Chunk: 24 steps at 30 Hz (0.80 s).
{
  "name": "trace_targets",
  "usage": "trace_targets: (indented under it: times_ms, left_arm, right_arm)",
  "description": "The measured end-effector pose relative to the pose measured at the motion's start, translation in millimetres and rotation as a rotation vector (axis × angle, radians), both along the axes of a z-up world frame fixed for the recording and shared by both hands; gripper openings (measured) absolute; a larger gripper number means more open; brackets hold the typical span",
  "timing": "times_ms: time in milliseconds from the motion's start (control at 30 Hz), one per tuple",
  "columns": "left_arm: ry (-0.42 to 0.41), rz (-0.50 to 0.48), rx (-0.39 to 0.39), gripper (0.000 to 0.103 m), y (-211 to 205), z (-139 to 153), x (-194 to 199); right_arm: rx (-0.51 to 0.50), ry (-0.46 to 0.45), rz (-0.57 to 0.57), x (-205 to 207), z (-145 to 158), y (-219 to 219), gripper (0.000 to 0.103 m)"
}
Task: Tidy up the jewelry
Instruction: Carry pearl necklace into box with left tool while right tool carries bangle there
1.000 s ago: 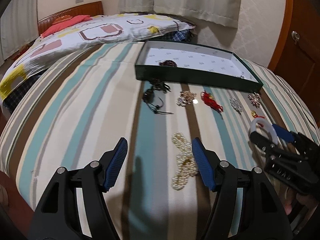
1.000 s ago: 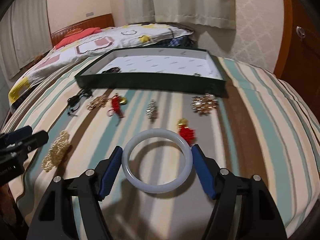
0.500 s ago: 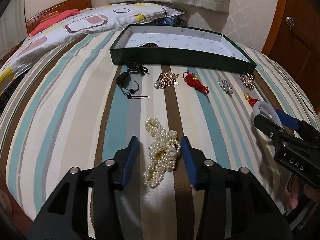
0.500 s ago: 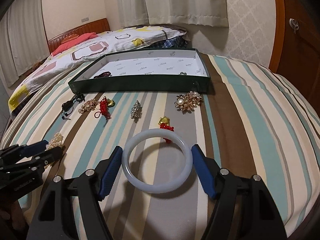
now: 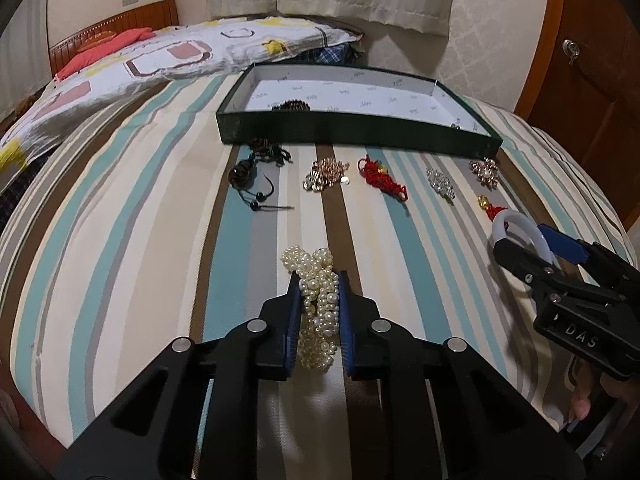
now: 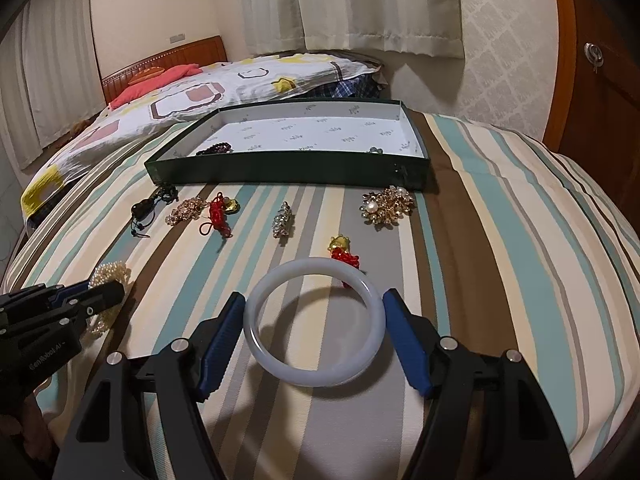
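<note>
On the striped bedspread (image 5: pixel 120 240), the left gripper (image 5: pixel 319 280) has just been closing its jaws, and its blue pads now press both sides of the pearl strand (image 5: pixel 318 300), which lies bunched on the cloth between them. To its right, the right gripper (image 6: pixel 314 304) holds the white bangle (image 6: pixel 314 322) across its width, a pad touching each outer edge; the bangle sits level just above the cloth. Beyond both, a row of loose pieces lies near the green box (image 5: pixel 360 128): a black cord pendant (image 5: pixel 244 174), a gold chain (image 5: pixel 324 174), a red knot charm (image 5: pixel 380 178), a silver brooch (image 5: pixel 440 182), a gold pearl brooch (image 6: pixel 386 206) and a small red-and-gold charm (image 6: pixel 344 250) just behind the bangle. Inside the box, dark beads (image 6: pixel 214 149) rest at the left end, and a small piece I cannot make out lies at the right.
</note>
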<state>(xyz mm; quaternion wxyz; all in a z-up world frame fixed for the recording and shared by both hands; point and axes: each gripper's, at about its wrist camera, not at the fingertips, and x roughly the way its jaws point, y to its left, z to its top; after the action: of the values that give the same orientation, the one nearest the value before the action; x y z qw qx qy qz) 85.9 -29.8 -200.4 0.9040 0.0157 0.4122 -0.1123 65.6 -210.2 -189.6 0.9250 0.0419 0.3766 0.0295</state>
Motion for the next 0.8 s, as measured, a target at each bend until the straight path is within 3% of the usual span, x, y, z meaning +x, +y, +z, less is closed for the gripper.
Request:
trace_targets:
  times_ms: [433, 800]
  left_arm:
    - [-0.079, -0.008, -0.027, 0.017, -1, 27, 9]
    - [-0.188, -0.035, -0.059, 0.017, -24, 68, 52]
  right_arm:
    - [-0.013, -0.057, 0.014, 7, 22, 2, 0.069]
    - [-0.005, -0.164, 0.005, 47, 62, -11, 0.069]
